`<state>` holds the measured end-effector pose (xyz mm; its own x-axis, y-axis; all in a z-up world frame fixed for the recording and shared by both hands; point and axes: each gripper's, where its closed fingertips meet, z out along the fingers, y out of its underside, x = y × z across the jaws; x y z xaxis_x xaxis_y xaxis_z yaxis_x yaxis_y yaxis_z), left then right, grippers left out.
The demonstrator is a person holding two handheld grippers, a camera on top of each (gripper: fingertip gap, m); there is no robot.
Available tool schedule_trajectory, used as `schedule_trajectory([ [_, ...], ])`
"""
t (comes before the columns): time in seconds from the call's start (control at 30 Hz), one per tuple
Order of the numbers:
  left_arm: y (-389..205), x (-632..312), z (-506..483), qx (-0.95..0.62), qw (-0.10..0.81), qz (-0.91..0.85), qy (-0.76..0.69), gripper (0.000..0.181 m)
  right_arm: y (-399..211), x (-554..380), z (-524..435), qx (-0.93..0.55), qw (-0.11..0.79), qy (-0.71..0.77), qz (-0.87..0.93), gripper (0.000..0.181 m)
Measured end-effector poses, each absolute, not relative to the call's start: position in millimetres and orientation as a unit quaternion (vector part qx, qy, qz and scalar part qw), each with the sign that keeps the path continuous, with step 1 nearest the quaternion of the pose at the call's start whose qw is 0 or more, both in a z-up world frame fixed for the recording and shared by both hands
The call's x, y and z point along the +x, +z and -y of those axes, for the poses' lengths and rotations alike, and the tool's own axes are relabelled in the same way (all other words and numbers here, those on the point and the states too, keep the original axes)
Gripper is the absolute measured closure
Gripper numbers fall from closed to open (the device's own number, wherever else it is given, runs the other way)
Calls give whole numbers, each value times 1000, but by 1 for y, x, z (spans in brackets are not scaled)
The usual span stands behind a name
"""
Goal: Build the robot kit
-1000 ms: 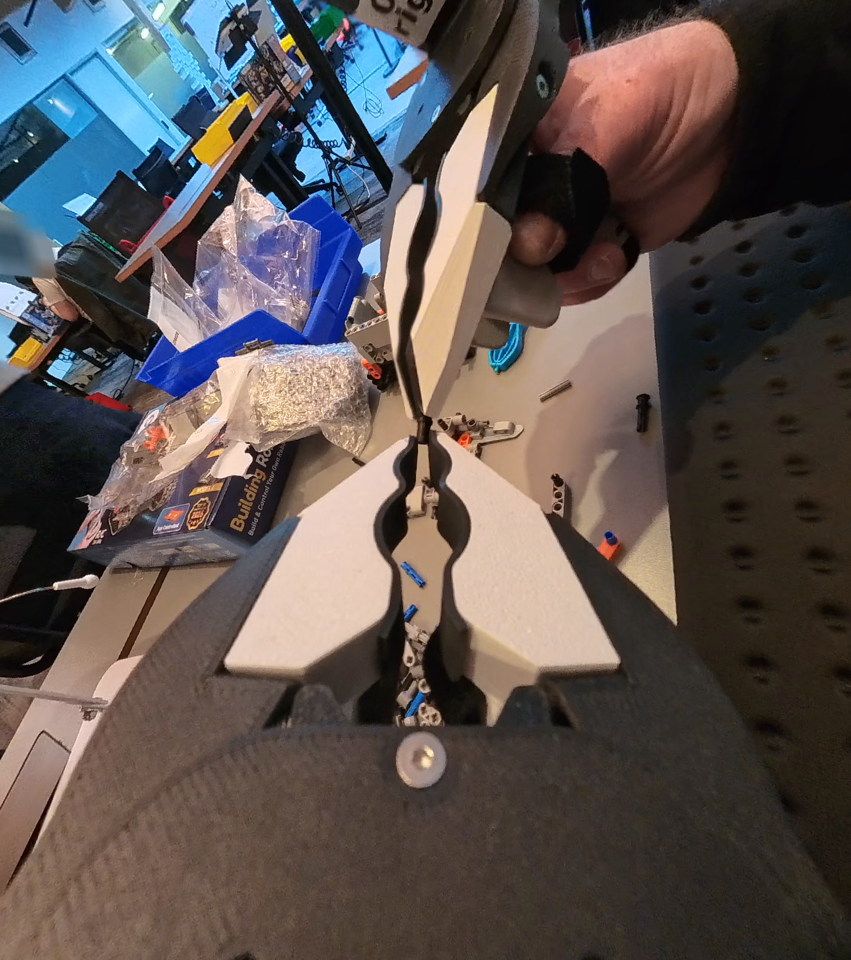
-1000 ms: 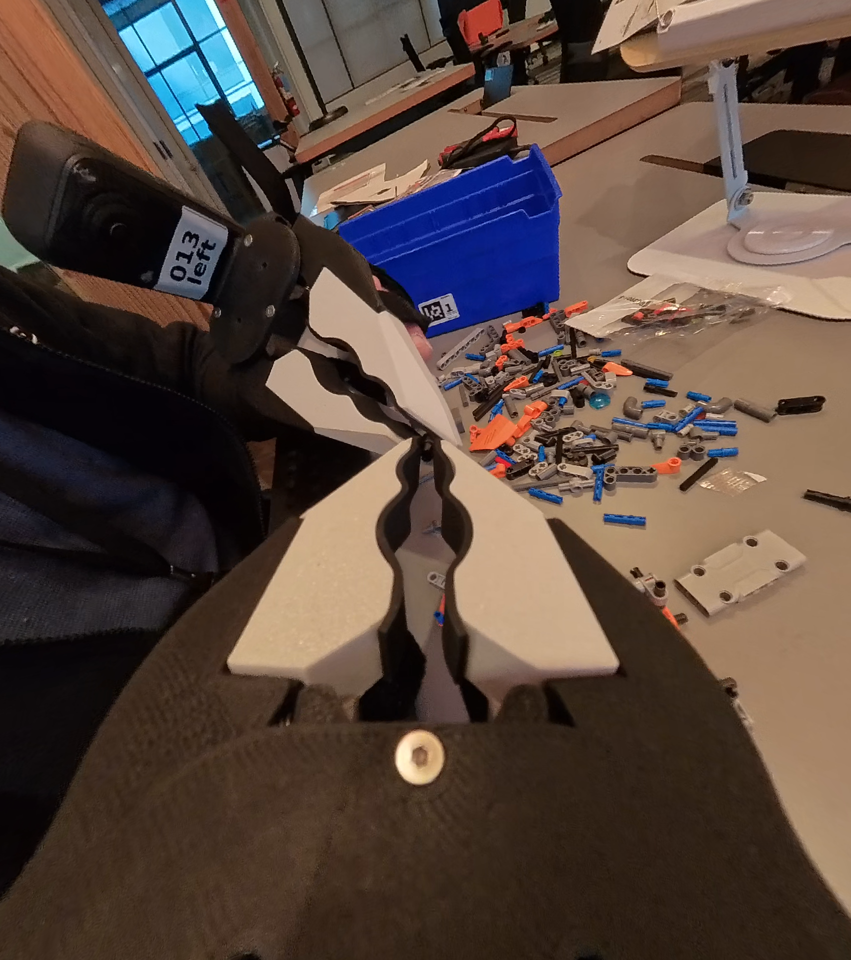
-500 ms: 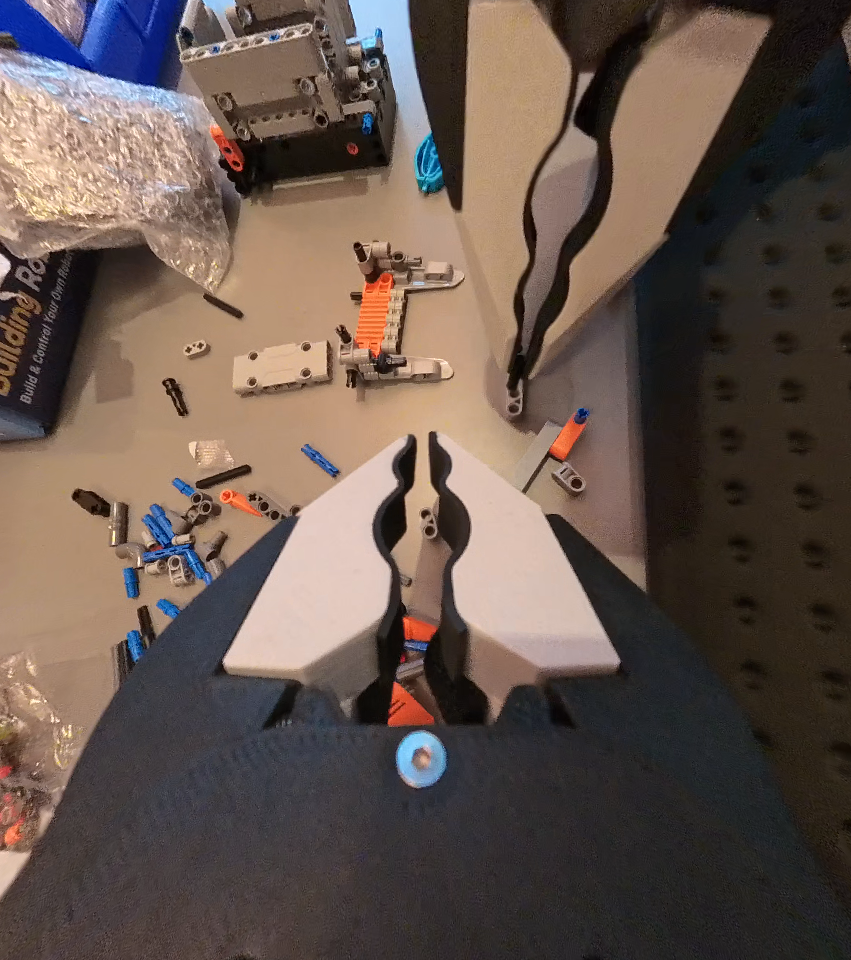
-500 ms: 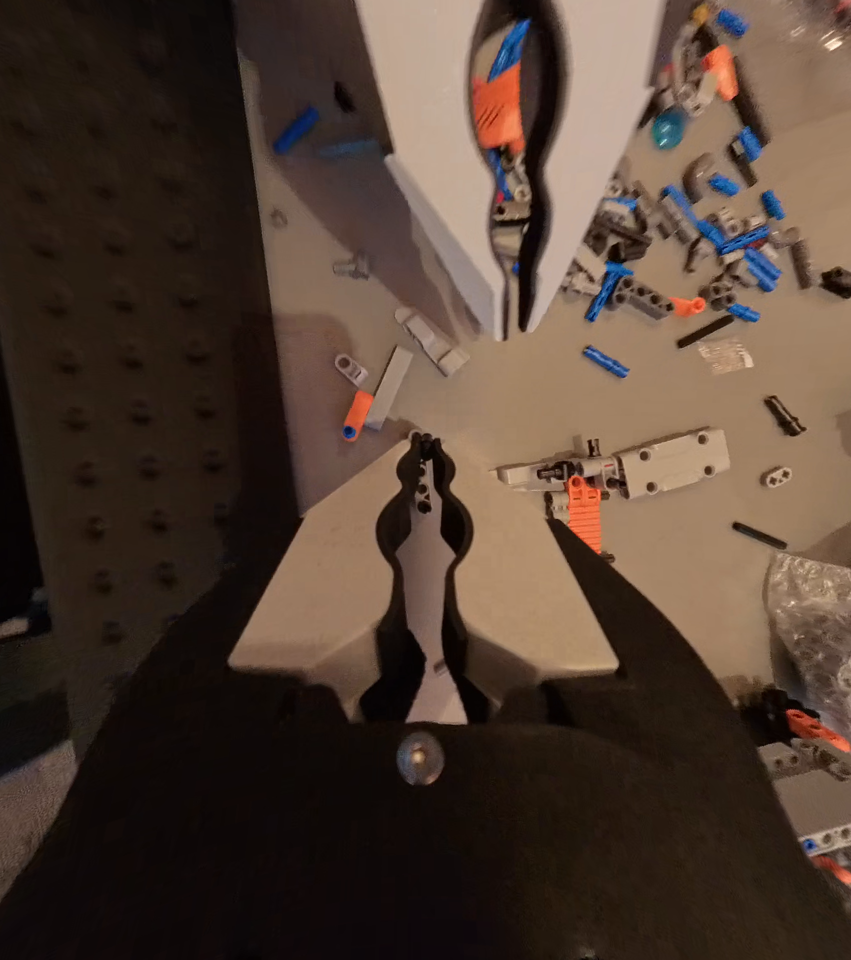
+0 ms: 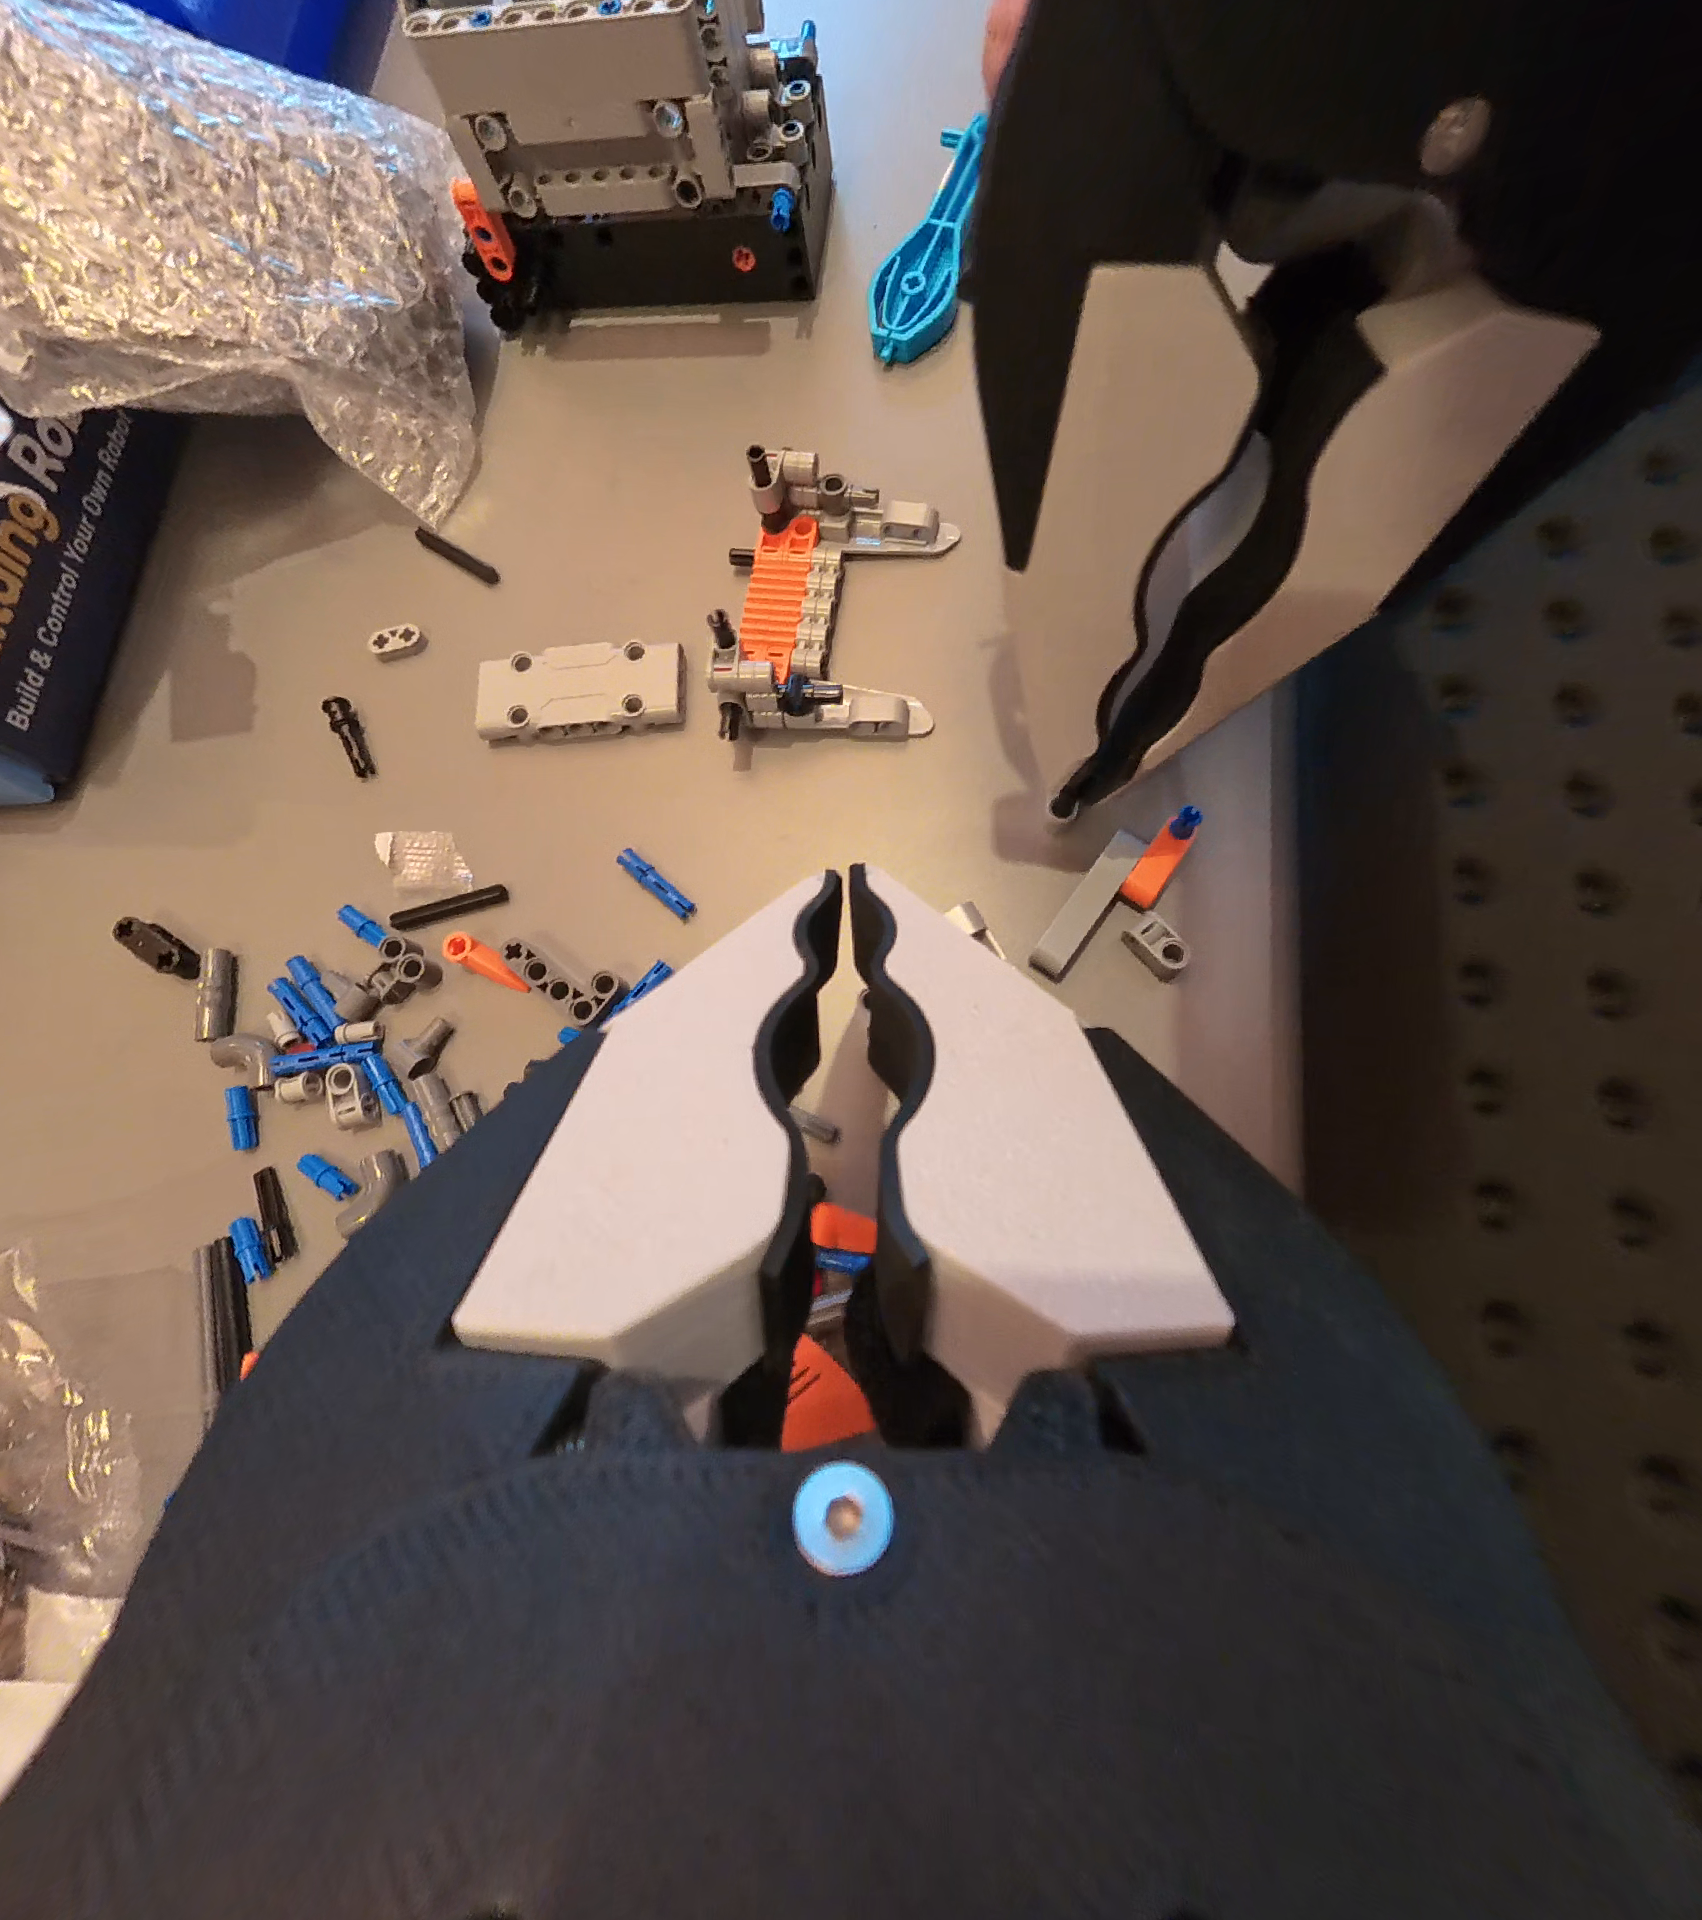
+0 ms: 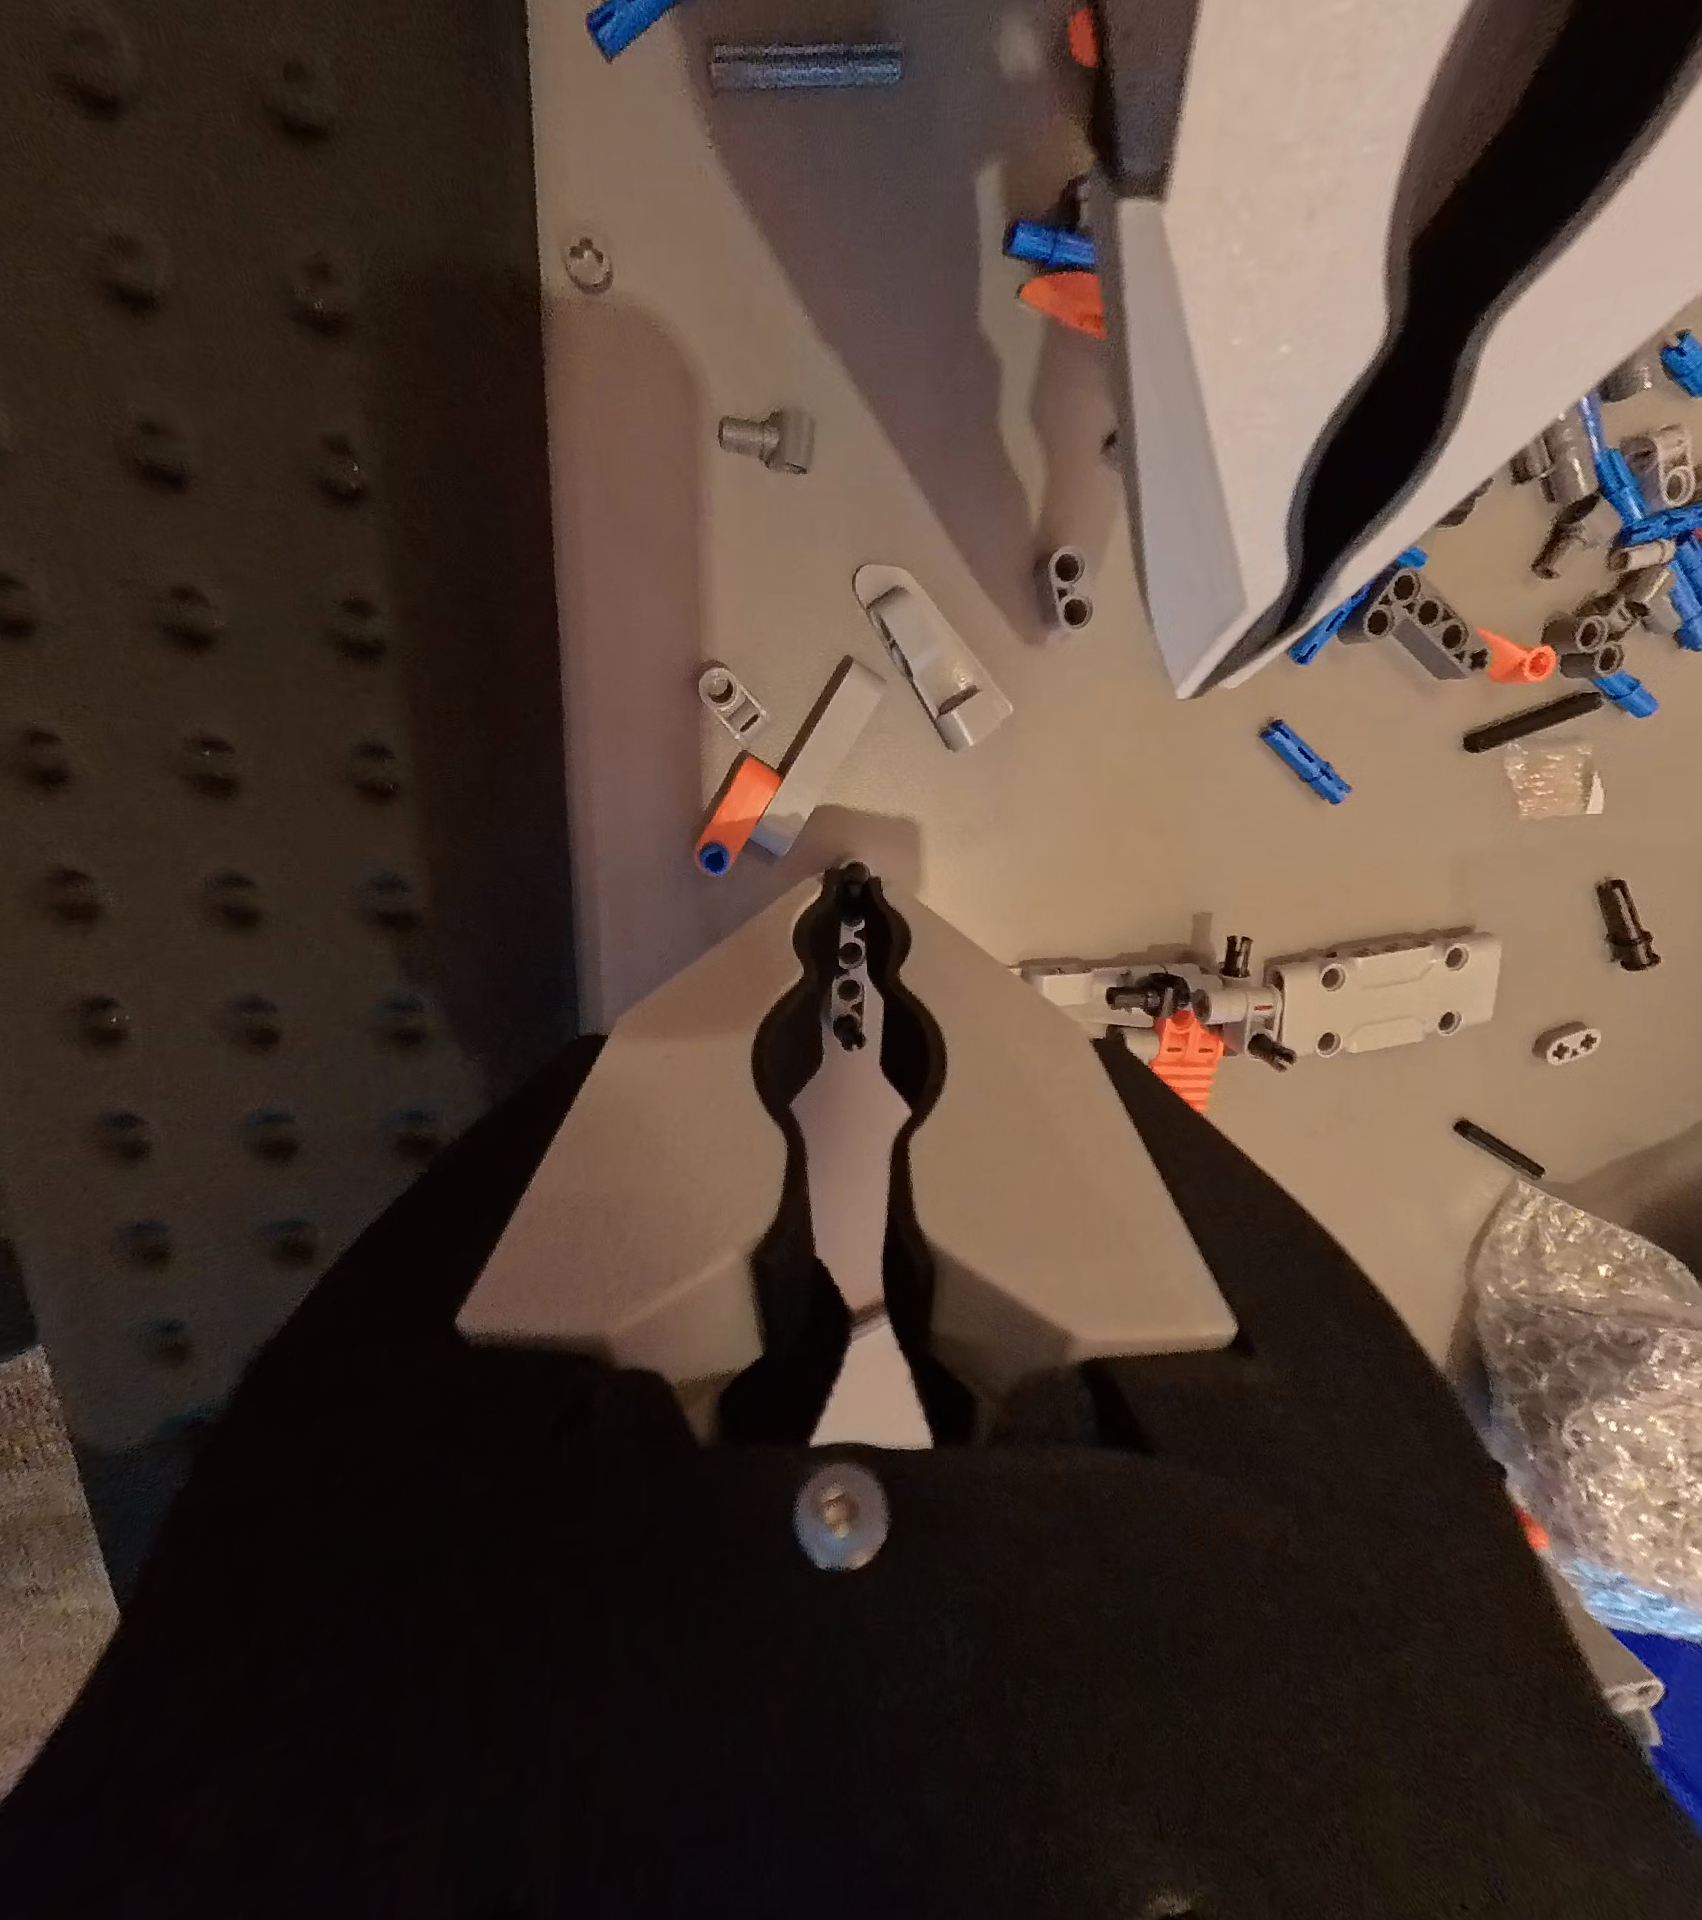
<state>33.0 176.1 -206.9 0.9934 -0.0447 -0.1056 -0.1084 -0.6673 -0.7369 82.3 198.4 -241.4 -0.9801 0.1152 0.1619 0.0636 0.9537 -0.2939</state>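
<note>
Left wrist view: the left hand-held gripper hangs above the table with its jaws drawn almost together. A narrow slit is left between the tips and nothing is gripped in it. Nearest ahead of it lies a flat grey bar with an orange piece beside it, close to the table edge and the dark perforated mat. To its left lies a scatter of small blue, grey and black pins. Farther off are an orange-and-grey assembly and, just beside it, a grey plate. Bubble wrap and a grey-and-black block build lie at the far side. The right hand-held gripper comes down from the upper right, its tips at the table surface near the bar. Right wrist view: the right hand-held gripper is clenched on a small grey holed beam with black pins in it, held lengthwise between the pads just behind the tips. The tips stand just beside the orange end of the grey bar. The orange-and-grey assembly lies to the right, partly hidden by the finger. The left hand-held gripper shows at the upper right, above the pin scatter.
</note>
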Motion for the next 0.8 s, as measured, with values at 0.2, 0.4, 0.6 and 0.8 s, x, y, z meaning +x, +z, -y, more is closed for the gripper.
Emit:
schedule_trajectory([
  [0.2,-209,30,-175,-914,403,-34,36,181,-242,84,-197,-11,84,105,991,181],
  [0.4,-210,27,-174,-914,403,-28,30,181,-243,85,-197,24,72,66,995,181],
  [0.6,-215,30,-174,-919,393,-31,17,181,-243,87,-193,33,61,67,995,181],
  [0.8,-216,29,-174,-918,394,-27,11,181,-243,88,-191,62,49,35,996,181],
])
